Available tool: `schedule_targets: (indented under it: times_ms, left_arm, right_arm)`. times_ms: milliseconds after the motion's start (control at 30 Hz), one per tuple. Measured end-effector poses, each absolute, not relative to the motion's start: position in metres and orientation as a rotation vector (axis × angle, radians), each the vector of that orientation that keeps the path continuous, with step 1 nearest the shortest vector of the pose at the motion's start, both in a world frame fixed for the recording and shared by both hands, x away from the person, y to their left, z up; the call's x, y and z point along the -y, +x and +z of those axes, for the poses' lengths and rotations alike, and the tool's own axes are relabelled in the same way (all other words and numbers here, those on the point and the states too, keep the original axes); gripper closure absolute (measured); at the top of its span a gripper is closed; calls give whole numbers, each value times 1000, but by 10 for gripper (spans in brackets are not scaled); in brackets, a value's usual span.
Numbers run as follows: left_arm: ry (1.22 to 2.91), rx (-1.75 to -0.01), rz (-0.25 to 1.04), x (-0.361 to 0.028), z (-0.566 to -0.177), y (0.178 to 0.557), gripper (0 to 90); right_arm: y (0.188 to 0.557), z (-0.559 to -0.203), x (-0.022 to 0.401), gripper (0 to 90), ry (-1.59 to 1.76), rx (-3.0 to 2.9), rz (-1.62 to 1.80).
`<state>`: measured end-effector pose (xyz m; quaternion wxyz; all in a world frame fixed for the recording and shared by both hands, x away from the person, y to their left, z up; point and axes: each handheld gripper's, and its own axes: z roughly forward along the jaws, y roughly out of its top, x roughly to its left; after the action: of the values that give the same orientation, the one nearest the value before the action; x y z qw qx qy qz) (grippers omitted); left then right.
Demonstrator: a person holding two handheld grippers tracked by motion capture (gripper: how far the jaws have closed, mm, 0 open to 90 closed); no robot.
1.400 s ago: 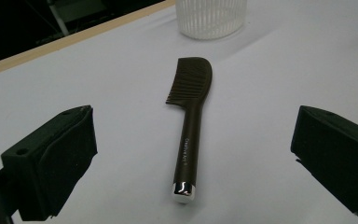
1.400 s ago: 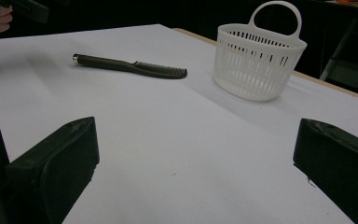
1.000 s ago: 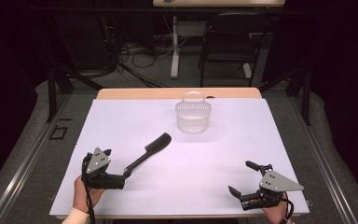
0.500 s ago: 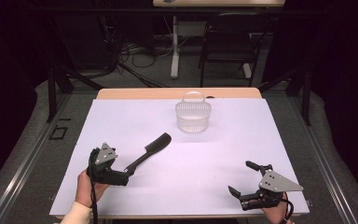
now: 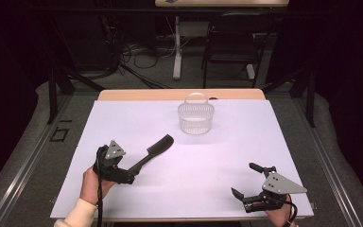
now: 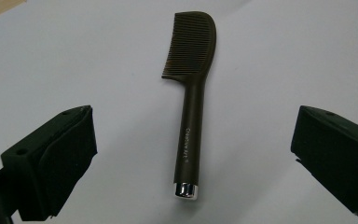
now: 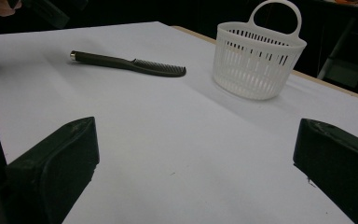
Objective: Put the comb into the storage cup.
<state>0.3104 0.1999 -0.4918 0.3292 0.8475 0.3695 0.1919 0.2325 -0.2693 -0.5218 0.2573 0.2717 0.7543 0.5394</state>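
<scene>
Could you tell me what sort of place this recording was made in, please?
Probably a lab or studio set up for recording: a table covered in plain white, dark surroundings, loose cables on the floor behind, plus a chair.

Your comb (image 5: 155, 150) is dark, almost black, with a long round handle ending in a small shiny silver cap and a curved toothed head. It lies flat on the white tabletop (image 5: 217, 161), toward 8 o'clock from the middle, its handle end pointing to 7 o'clock and its head to 1 o'clock. In the left gripper view the comb (image 6: 192, 105) shows pale lettering along the handle, too small to read, and the teeth face left.

Your basket (image 5: 195, 116) is white plastic, round, with slotted walls and an upright loop handle at its far rim. It stands upright at 12 o'clock on the tabletop, well apart from the comb, and looks empty.
</scene>
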Motion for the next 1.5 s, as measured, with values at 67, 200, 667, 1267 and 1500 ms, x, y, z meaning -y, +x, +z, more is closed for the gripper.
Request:
schedule_targets:
  times_ms: [67,200,667,1267,1500]
  left_arm:
    - [2231,-965,507,-196,-492,311,1]
    - [2253,-969,491,-190,-493,315,1]
    - [2296,-987,456,-184,-492,325,1]
    - [2378,-1014,415,-173,-493,339,1]
    - [2415,-1019,407,-171,-493,344,0]
  right_arm:
    - [232,-522,269,0,738,-2045,1466]
    - [232,-522,269,0,737,-2048,1466]
    - [232,-522,269,0,738,-2049,1465]
    - [233,-522,269,0,740,-2051,1463]
    - [233,-522,269,0,740,-2056,1460]
